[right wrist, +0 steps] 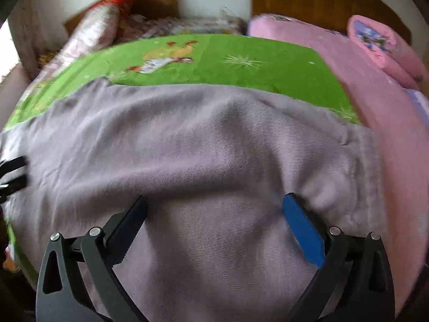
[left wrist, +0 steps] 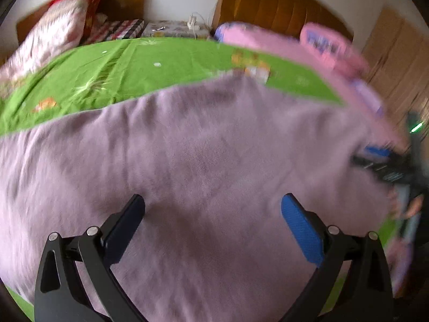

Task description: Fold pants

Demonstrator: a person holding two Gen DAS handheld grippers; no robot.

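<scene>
Lilac pants lie spread on a green bed sheet; they also fill the right wrist view. My left gripper is open, its jaws wide apart just above the fabric, holding nothing. My right gripper is open too, low over the pants near a gathered, puckered edge at the right. The right gripper shows blurred at the right edge of the left wrist view. The left gripper's black fingers show at the left edge of the right wrist view.
A pink blanket and rolled pink quilt lie along the bed's right side. Patterned pillows sit at the far left by a wooden headboard. A cluttered nightstand stands behind.
</scene>
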